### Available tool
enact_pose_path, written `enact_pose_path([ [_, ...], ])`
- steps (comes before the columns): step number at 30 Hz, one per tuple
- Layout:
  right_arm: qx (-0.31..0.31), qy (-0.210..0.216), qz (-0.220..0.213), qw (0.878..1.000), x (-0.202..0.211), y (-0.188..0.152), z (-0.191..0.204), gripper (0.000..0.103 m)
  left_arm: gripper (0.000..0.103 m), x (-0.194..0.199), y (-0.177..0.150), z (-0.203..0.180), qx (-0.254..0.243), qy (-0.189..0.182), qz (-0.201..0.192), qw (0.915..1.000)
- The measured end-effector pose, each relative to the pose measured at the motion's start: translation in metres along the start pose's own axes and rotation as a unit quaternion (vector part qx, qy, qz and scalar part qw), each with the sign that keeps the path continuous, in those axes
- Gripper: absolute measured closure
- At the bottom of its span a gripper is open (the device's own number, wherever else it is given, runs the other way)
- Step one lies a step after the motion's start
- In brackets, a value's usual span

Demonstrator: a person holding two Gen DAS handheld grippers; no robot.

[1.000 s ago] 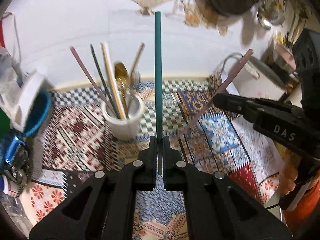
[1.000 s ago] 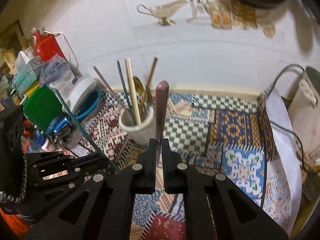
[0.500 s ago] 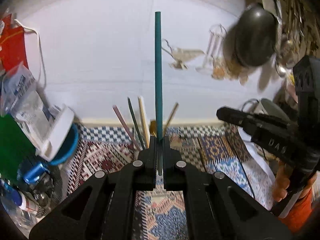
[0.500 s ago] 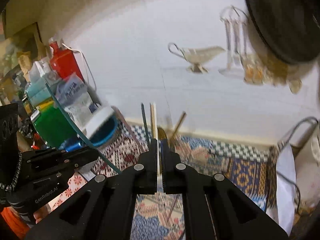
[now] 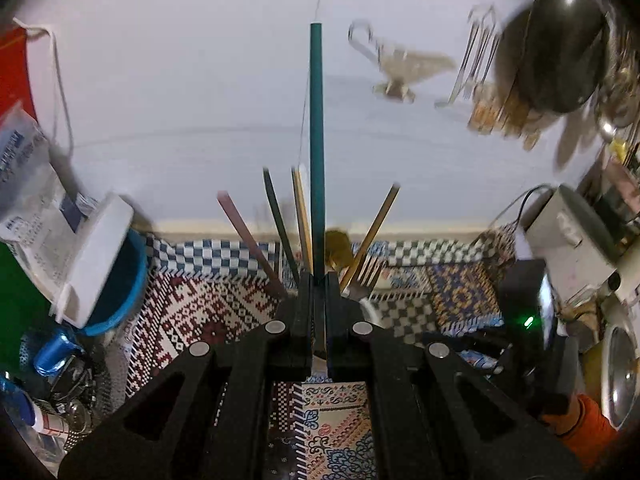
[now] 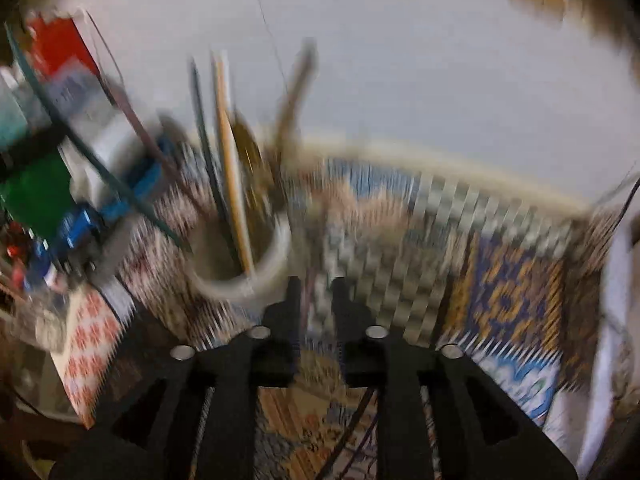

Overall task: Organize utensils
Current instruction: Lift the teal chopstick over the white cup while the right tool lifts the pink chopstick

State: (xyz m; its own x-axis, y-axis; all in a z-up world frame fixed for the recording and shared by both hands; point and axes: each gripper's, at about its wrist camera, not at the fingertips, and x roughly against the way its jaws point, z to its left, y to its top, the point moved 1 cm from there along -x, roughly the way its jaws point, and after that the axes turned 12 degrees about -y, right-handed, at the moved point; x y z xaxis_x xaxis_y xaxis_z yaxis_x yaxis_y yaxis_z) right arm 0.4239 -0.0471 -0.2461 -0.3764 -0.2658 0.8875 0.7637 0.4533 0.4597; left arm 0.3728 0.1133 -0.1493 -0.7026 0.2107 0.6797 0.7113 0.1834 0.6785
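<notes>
The right gripper, which a second ago pinched a brownish-pink chopstick, now has its jaws parted with only a blurred thin streak between them, so that stick looks released into the white ceramic cup. The left gripper stays clamped on the long teal chopstick, upright just above the cup; it likely goes in next.
</notes>
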Motion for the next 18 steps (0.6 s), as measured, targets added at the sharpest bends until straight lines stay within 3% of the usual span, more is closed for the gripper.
enact_pose_path([
  [4, 0.008, 0.013, 0.047, 0.999, -0.037, -0.017, 0.015, 0.077, 0.100, -0.025, -0.007, 0.009, 0.014, 0.004, 0.028, 0.9995],
  [10, 0.026, -0.013, 0.038, 0.999, -0.057, -0.025, 0.040, 0.078, 0.100, -0.045, -0.017, 0.017, 0.024, 0.007, 0.055, 0.9981],
  [11, 0.021, -0.014, 0.039, 0.999, -0.059, -0.026, 0.040, 0.080, 0.100, -0.048, -0.018, 0.018, 0.024, 0.008, 0.059, 0.9979],
  [13, 0.014, -0.026, 0.031, 0.999, -0.059, -0.030, 0.038, 0.096, 0.100, -0.051, -0.021, 0.018, 0.026, 0.006, 0.065, 0.9975],
  [18, -0.008, -0.025, 0.034, 0.999, -0.049, -0.045, 0.018, 0.098, 0.100, -0.056, -0.025, 0.015, 0.021, 0.004, 0.073, 0.9971],
])
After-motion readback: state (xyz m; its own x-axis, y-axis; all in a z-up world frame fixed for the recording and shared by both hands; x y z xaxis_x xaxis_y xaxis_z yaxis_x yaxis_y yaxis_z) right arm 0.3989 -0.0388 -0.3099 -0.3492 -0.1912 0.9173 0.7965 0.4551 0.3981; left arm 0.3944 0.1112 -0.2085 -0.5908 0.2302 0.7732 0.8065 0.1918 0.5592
